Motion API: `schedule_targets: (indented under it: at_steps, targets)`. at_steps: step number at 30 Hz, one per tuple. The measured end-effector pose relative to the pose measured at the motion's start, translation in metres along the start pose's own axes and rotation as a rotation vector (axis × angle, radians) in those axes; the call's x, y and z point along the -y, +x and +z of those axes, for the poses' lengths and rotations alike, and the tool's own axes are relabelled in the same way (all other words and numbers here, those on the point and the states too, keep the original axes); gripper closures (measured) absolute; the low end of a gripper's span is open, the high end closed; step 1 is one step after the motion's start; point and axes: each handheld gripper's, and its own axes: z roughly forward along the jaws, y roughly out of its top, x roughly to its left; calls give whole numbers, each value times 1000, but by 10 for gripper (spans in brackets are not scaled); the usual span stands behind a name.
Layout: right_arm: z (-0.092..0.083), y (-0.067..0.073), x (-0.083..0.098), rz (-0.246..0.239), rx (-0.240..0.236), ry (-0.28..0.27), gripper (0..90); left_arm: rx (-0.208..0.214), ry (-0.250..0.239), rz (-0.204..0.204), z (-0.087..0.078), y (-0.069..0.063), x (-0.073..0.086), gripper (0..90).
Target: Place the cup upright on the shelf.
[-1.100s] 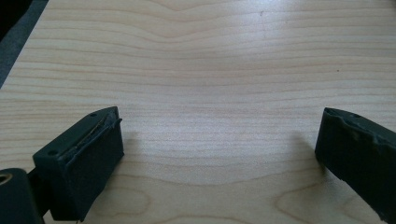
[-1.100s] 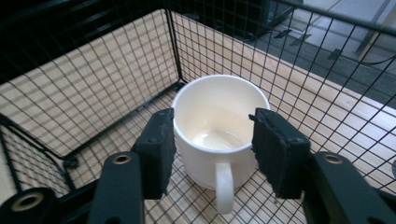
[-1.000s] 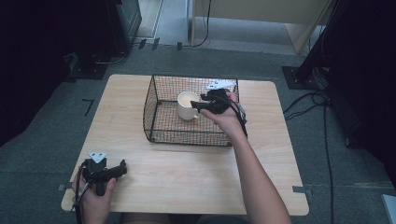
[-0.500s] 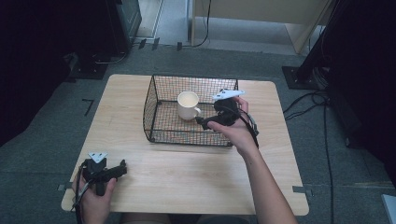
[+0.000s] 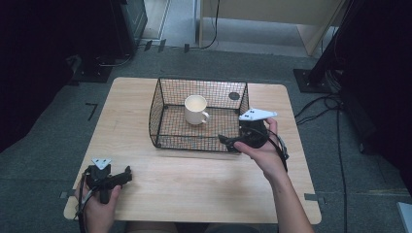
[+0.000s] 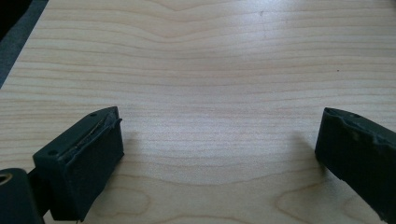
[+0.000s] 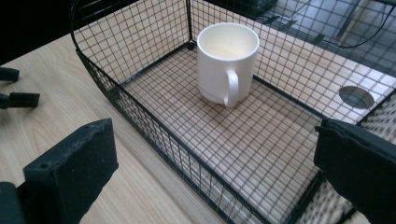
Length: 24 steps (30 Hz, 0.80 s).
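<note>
A pale wooden table [image 5: 194, 184] stands on grey carpet in a dim room, with cables trailing at the edges. From above, a black wire basket [image 5: 160, 104] sits on the far half of the table with a white mug [image 5: 195, 109] upright inside, its handle turned toward the near right corner. The right gripper [image 5: 228, 141] hangs at the basket's near right corner, its jaws just opened wide and holding nothing. The left gripper [image 5: 127, 174] rests at the near left corner of the table, well apart from the basket.

In the left gripper view, the jaws stand wide apart over bare wood grain, nothing between them.

In the right gripper view, the jaws stand spread over the basket's near wall; the mug stands beyond them on the mesh floor, untouched.
</note>
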Motion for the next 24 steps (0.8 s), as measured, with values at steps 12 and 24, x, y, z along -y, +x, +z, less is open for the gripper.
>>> schedule_targets:
  at_steps: [12, 24]
  targets:
    - [-23, -7, 40, 44, 29, -21, 0, 0, -1, -2, 0, 0, 0, 11]
    - [-40, -21, 79, 107, 78, -29, 0, 0, 1, 1, 0, 0, 0, 11]
